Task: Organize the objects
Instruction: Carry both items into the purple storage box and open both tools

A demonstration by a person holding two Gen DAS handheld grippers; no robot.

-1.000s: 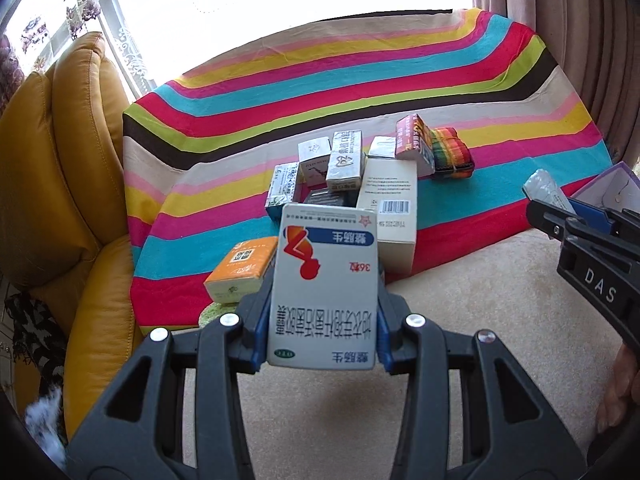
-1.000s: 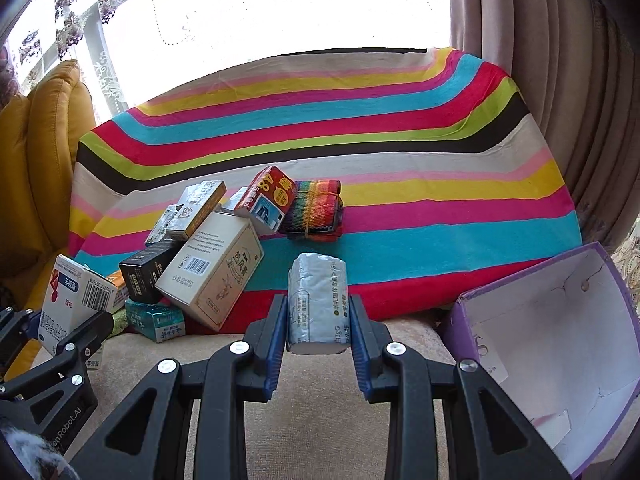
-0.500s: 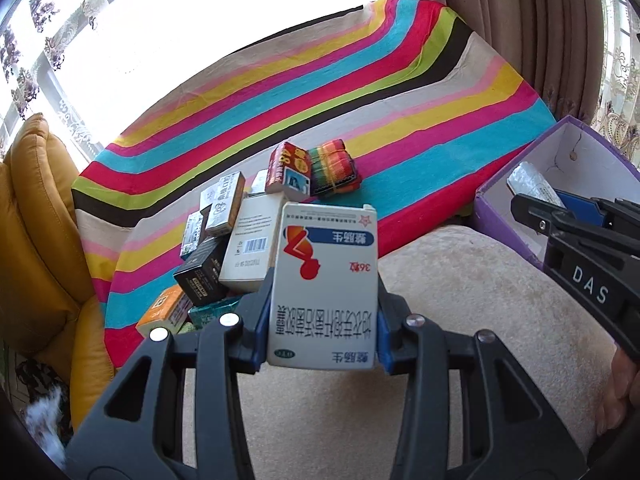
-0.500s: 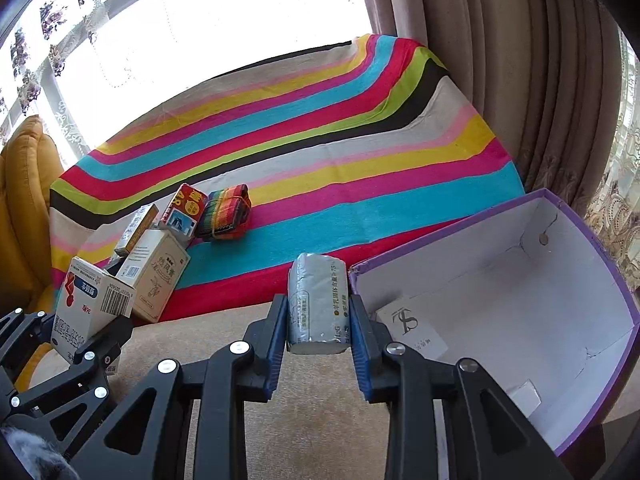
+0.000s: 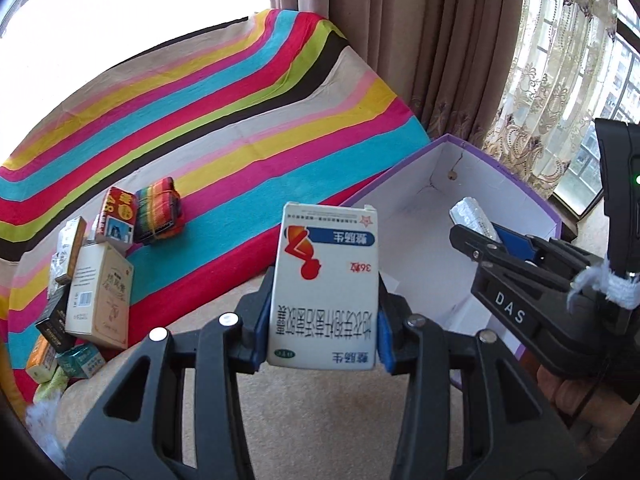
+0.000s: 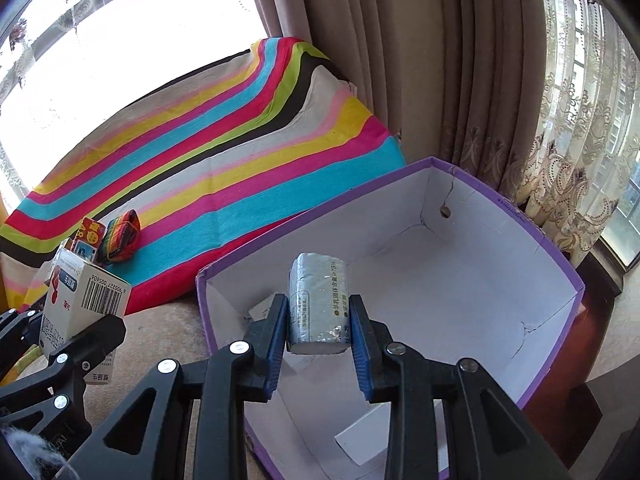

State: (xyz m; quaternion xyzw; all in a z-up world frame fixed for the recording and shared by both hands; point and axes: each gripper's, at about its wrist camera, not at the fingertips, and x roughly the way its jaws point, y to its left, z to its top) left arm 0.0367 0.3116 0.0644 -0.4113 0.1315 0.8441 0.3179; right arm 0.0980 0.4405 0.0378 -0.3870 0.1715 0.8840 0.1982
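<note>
My left gripper (image 5: 322, 322) is shut on a white medicine box (image 5: 325, 288) with red and blue print, held just left of a purple box (image 5: 516, 184) with a white inside. The medicine box also shows in the right wrist view (image 6: 86, 304). My right gripper (image 6: 318, 332) is shut on a silver foil packet (image 6: 318, 304) and holds it over the open purple box (image 6: 560, 264). The right gripper (image 5: 480, 240) and its packet (image 5: 472, 220) also show in the left wrist view, above the box.
A pile of several medicine boxes (image 5: 100, 292) and a rainbow pouch (image 5: 158, 210) lie on the striped cloth (image 5: 224, 128) at the left. White cards (image 6: 362, 440) lie inside the purple box. Curtains (image 6: 460, 80) hang behind. Beige cushion (image 5: 320, 420) lies below.
Both grippers have swung right, away from the pile, with their loads. The right gripper now holds the packet over the purple box; the left one has come up beside it.
</note>
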